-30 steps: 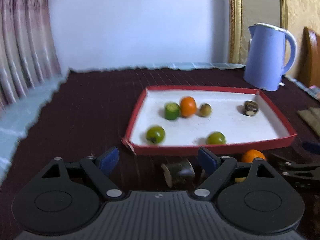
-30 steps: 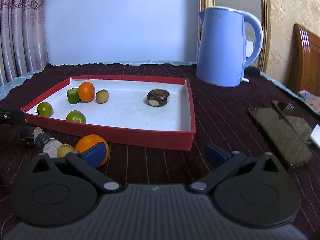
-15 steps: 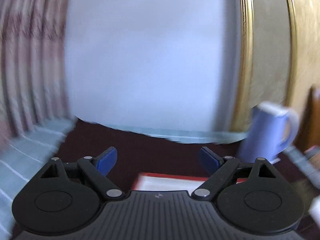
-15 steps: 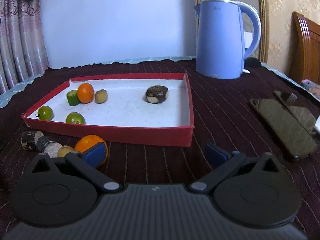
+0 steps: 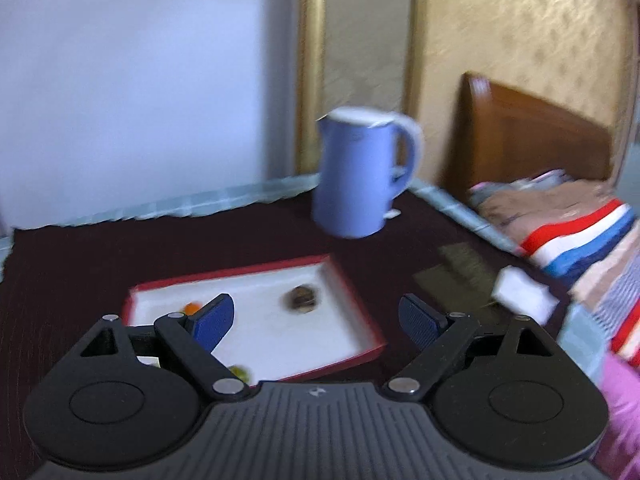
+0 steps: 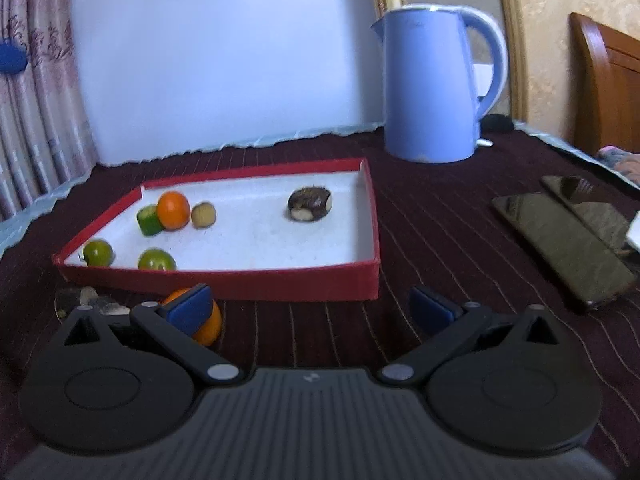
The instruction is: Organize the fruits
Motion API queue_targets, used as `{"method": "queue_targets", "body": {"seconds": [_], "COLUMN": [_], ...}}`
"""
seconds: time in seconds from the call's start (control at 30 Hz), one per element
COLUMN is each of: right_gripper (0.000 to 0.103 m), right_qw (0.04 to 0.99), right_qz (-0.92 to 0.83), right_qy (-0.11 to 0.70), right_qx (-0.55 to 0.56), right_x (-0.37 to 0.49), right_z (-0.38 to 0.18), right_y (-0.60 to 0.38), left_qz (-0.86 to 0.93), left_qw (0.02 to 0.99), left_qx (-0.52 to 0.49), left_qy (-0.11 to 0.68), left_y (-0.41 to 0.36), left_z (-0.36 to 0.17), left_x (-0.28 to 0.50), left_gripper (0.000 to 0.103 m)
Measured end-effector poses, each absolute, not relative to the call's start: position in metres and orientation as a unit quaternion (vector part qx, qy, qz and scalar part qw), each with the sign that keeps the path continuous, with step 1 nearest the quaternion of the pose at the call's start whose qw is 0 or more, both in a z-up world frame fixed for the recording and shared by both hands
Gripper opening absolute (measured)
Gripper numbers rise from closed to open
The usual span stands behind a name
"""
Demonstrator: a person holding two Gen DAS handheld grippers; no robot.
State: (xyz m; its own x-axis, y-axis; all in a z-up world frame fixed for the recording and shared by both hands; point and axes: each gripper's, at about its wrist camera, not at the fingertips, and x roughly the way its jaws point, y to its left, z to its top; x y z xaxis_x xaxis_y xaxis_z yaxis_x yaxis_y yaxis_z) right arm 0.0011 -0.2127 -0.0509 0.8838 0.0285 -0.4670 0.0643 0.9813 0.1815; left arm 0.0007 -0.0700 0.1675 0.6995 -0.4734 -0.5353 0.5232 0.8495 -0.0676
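A red-walled white tray [image 6: 372, 216] sits on the dark cloth. It holds an orange [image 6: 173, 210], a green chunk [image 6: 148, 220], a tan fruit [image 6: 203, 214], two green fruits [image 6: 97, 252] [image 6: 156, 260] and a dark brown piece [image 6: 310, 204]. Another orange [image 6: 210, 326] lies outside the tray's front wall beside dark root pieces [image 6: 82, 298]. My right gripper [image 6: 310, 308] is open and empty, low in front of the tray, left pad by that orange. My left gripper [image 5: 320, 320] is open and empty, high above the tray [image 5: 352, 292]; its view is blurred.
A blue kettle [image 6: 434, 84] stands behind the tray's right corner. Two dark phones [image 6: 560, 240] lie on the cloth to the right. A bed with striped covers [image 5: 580, 232] and a wooden headboard sits beyond the table's right edge. Curtains hang at the left.
The left gripper rose from the table in front of the tray, swung up toward the wall, and now looks down over the tray from higher, further right. The right gripper barely moved.
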Motion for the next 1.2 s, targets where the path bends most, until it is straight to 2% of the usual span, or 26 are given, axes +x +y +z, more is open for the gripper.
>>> {"method": "queue_targets", "body": {"seconds": [0.17, 0.27, 0.5, 0.63, 0.7, 0.77, 0.93, 0.97, 1.0, 1.07, 1.2], "right_gripper": [0.103, 0.103, 0.103, 0.103, 0.103, 0.103, 0.103, 0.103, 0.103, 0.103, 0.103], "right_qw": [0.942, 0.906, 0.908, 0.83, 0.786, 0.794, 0.884, 0.889, 0.898, 0.919, 0.96], "right_qz": [0.044, 0.097, 0.123, 0.246, 0.316, 0.325, 0.193, 0.186, 0.171, 0.107, 0.042], "right_qy": [0.241, 0.248, 0.235, 0.286, 0.324, 0.338, 0.346, 0.342, 0.331, 0.341, 0.272], "right_qx": [0.228, 0.328, 0.324, 0.41, 0.421, 0.385, 0.249, 0.24, 0.234, 0.168, 0.043], "right_x": [0.001, 0.011, 0.025, 0.045, 0.054, 0.053, 0.031, 0.027, 0.021, 0.018, -0.007], "right_z": [-0.033, -0.023, -0.015, -0.035, -0.049, -0.054, -0.047, -0.047, -0.047, -0.047, -0.036], "right_y": [-0.214, -0.209, -0.149, -0.127, -0.121, -0.124, -0.151, -0.158, -0.168, -0.172, -0.174], "left_qz": [-0.362, -0.39, -0.415, -0.432, -0.41, -0.376, -0.226, -0.181, -0.168, -0.144, -0.059], "left_qw": [0.883, 0.879, 0.881, 0.866, 0.881, 0.901, 0.96, 0.971, 0.977, 0.981, 0.986], "left_qx": [0.014, 0.025, 0.015, 0.016, 0.043, 0.058, 0.078, 0.094, 0.084, 0.071, 0.094], "left_qy": [0.297, 0.274, 0.228, 0.253, 0.234, 0.208, 0.144, 0.124, 0.104, 0.111, 0.126], "left_y": [-0.088, -0.104, -0.13, -0.138, -0.131, -0.115, -0.064, -0.056, -0.046, -0.027, -0.004], "left_z": [0.186, 0.191, 0.183, 0.17, 0.166, 0.161, 0.133, 0.122, 0.114, 0.099, 0.072], "left_x": [-0.014, -0.032, -0.057, -0.054, -0.056, -0.057, -0.052, -0.049, -0.046, -0.04, -0.022], "left_gripper": [0.09, 0.09, 0.09, 0.09, 0.09, 0.09, 0.09, 0.099, 0.103, 0.103, 0.103]}}
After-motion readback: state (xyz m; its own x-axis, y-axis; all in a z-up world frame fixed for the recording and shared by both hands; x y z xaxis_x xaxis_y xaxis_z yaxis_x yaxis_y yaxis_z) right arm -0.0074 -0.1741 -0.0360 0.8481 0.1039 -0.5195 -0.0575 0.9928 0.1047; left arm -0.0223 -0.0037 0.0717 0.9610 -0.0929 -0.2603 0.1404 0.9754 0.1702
